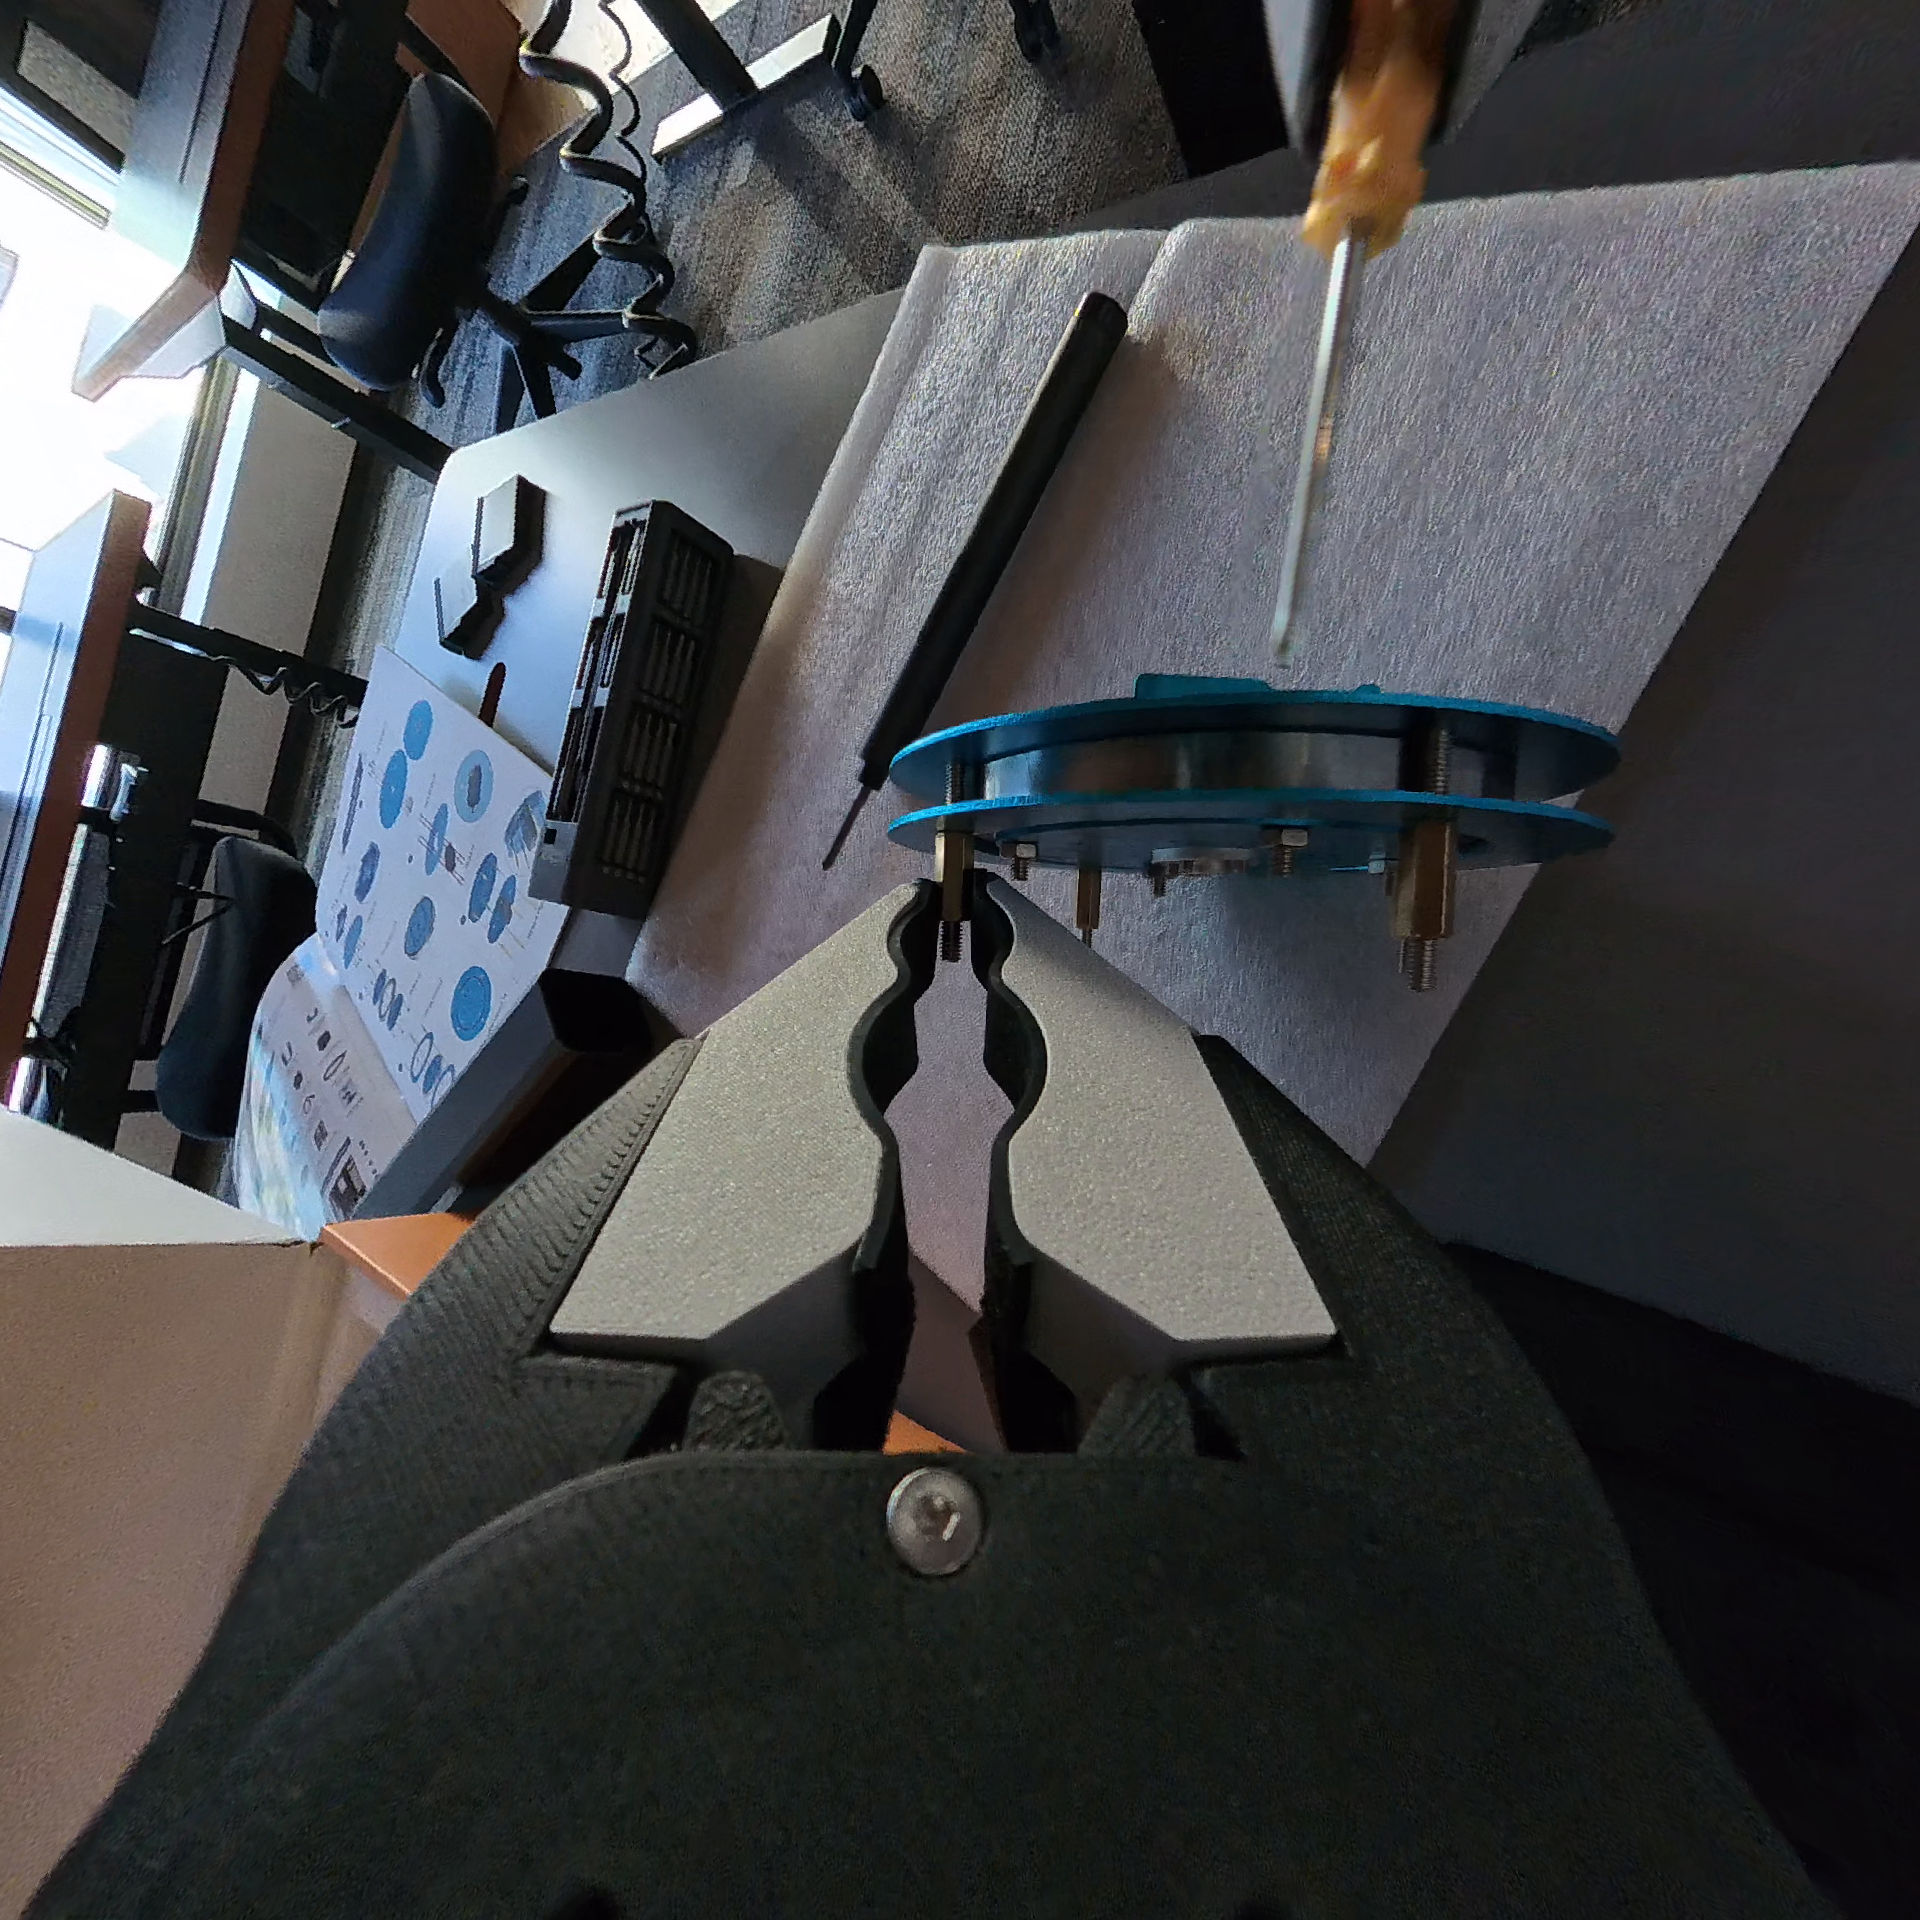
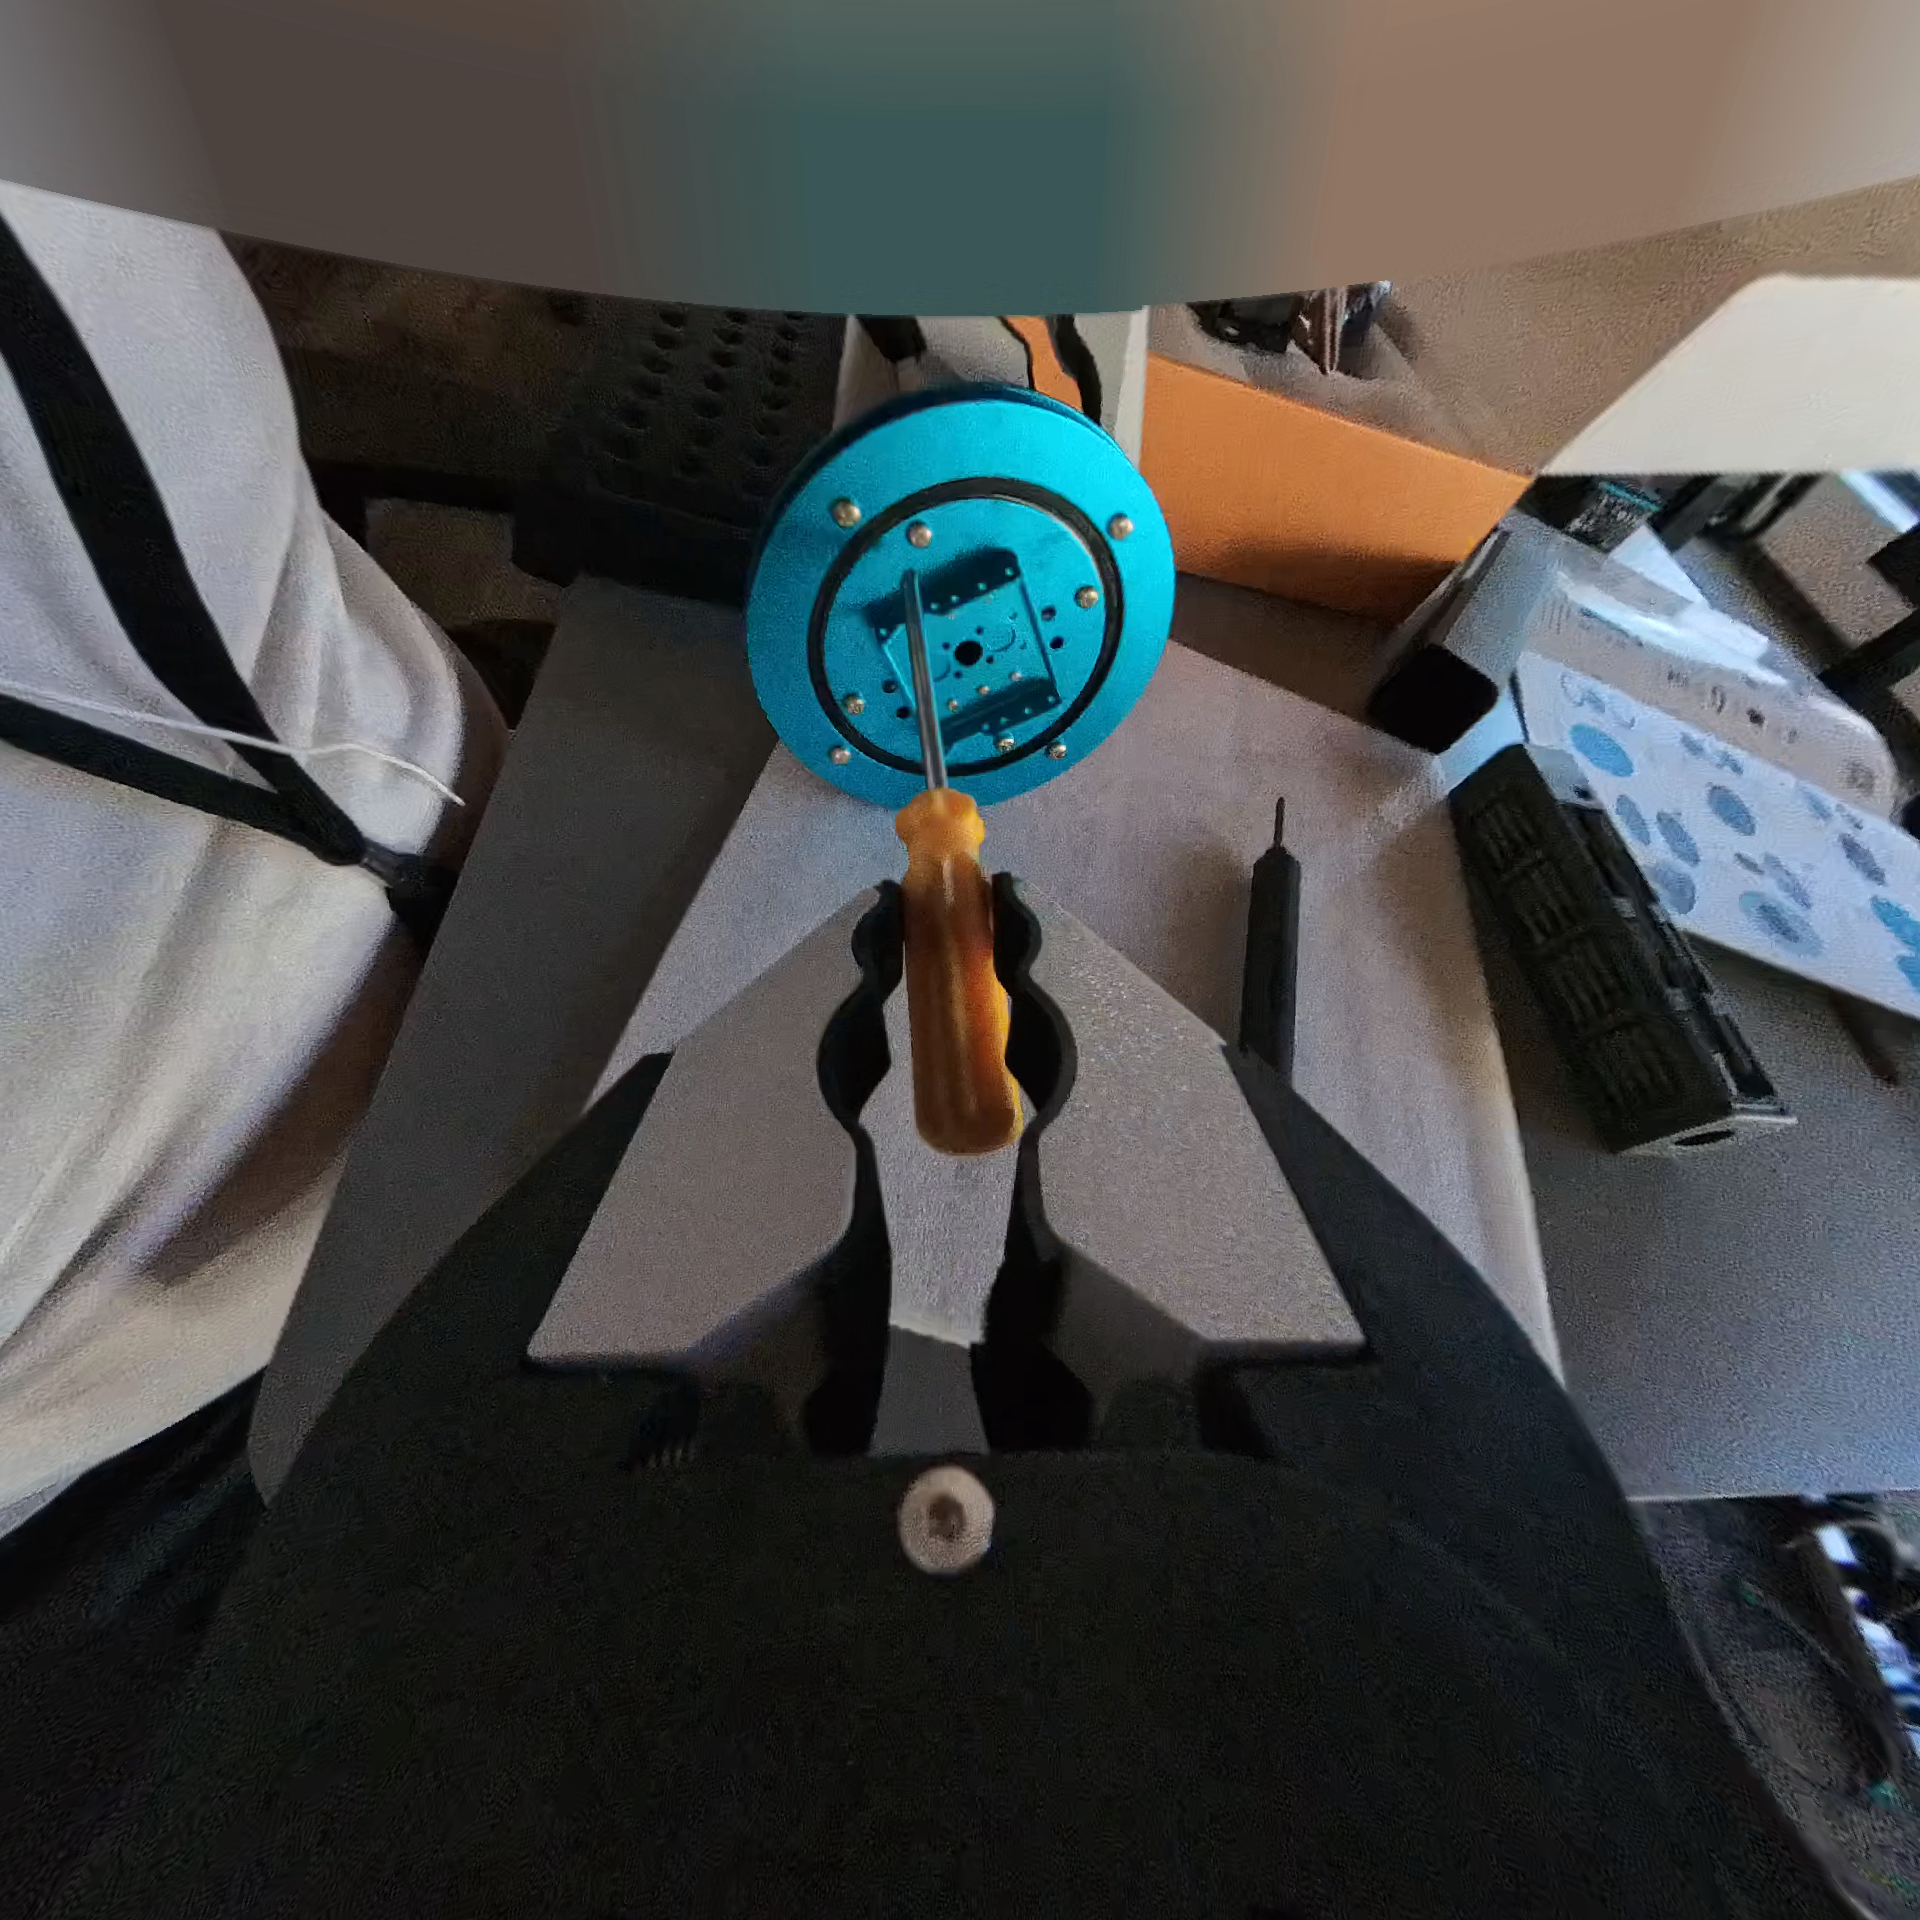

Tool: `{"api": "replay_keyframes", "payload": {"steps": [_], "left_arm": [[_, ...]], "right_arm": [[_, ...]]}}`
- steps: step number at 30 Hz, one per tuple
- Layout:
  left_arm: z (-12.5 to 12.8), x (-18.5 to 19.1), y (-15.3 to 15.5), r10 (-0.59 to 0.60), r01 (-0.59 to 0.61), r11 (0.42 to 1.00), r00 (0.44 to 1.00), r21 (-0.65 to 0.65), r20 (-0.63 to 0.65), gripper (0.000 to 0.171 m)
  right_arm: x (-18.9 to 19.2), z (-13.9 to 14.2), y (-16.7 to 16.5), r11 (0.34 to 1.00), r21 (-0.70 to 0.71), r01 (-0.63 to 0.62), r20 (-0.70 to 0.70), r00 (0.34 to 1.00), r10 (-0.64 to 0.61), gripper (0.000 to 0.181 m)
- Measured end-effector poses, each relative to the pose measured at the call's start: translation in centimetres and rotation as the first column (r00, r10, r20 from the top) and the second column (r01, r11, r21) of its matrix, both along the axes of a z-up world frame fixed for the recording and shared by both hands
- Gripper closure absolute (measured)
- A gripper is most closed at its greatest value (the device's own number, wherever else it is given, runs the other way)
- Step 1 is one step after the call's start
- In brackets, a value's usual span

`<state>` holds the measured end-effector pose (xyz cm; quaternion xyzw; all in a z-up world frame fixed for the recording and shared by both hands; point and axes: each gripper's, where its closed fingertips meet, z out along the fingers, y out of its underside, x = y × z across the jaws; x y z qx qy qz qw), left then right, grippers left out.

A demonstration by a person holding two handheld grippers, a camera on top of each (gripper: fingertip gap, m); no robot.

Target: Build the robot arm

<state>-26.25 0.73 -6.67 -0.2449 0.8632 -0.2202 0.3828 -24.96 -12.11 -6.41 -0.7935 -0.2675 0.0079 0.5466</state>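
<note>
Blue disc assembly (image 1: 1252,774) – two round blue plates stacked with a metal ring between, joined by threaded rods and brass standoffs – being held clear above the grey felt mat (image 1: 1507,468), plates edge-on in the left wrist view and face-on in the right wrist view (image 2: 961,597), a small blue bracket sitting inside a black ring on the upper face

Left gripper (image 1: 954,914) pinching one brass standoff (image 1: 954,857) at the rim of the lower plate, jaws nearly closed, only the tips touching it

Right gripper (image 2: 948,909) clamping the amber handle of a screwdriver (image 2: 954,987), jaws narrowed onto the handle; steel shaft reaching over the top plate, tip hovering near the blue bracket, seen in the left wrist view (image 1: 1314,457) as pointing down just above the upper plate

Black slim driver (image 1: 992,561) lying on the mat beside the assembly, also showing in the right wrist view (image 2: 1270,951)

Black bit case (image 1: 634,707) resting off the mat on the grey table (image 1: 665,457), an illustrated sheet (image 1: 436,883) with blue part drawings lying next to it

Person's light garment with black straps (image 2: 156,727) filling the left of the right wrist view
</note>
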Motion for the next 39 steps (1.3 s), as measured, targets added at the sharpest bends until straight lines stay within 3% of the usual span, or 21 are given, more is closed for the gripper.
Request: {"api": "replay_keyframes", "payload": {"steps": [4, 20, 23, 27, 29, 32, 35, 39], "left_arm": [[0.0, 0.2, -0.1, -0.005, 0.005, 1.000, 1.000, 0.014, 0.001, 0.168], [0.1, 0.7, -0.3, -0.012, 0.012, 1.000, 1.000, 0.019, 0.012, 0.168], [0.1, 0.7, -0.4, -0.016, 0.016, 1.000, 1.000, 0.022, 0.015, 0.168], [0.1, 0.7, -0.4, -0.017, 0.016, 0.999, 1.000, 0.031, 0.016, 0.168], [0.1, 0.6, -0.6, -0.021, 0.021, 0.999, 1.000, 0.025, 0.014, 0.167], [0.1, 0.7, -0.5, -0.012, 0.011, 0.999, 1.000, 0.041, 0.021, 0.167], [0.1, 0.9, -0.3, 0.000, -0.002, 0.999, 0.999, 0.049, 0.033, 0.168], [0.1, 1.1, -0.6, -0.003, 0.001, 0.999, 0.999, 0.047, 0.034, 0.168]], "right_arm": [[-1.3, 0.5, 0.1, 0.999, 0.041, 0.000, 0.139, 0.990, -0.006, 0.165], [-1.2, 1.3, -0.1, 0.995, 0.098, 0.002, 0.187, 0.982, -0.021, 0.165], [-1.6, 1.6, 0.0, 0.991, 0.131, -0.019, 0.259, 0.966, -0.016, 0.165], [-2.2, 2.1, 0.2, 0.974, 0.205, -0.092, 0.469, 0.883, -0.015, 0.165], [-2.0, 1.5, 0.5, 0.989, 0.140, -0.047, 0.401, 0.916, -0.013, 0.165], [-1.8, 1.4, 0.6, 0.999, 0.020, 0.037, 0.146, 0.988, -0.040, 0.165], [-1.4, 0.8, 0.3, 0.987, -0.110, 0.116, 0.017, 0.993, -0.115, 0.165], [-1.8, 0.8, -0.2, 0.972, -0.205, 0.114, -0.168, 0.974, -0.150, 0.165]]}}
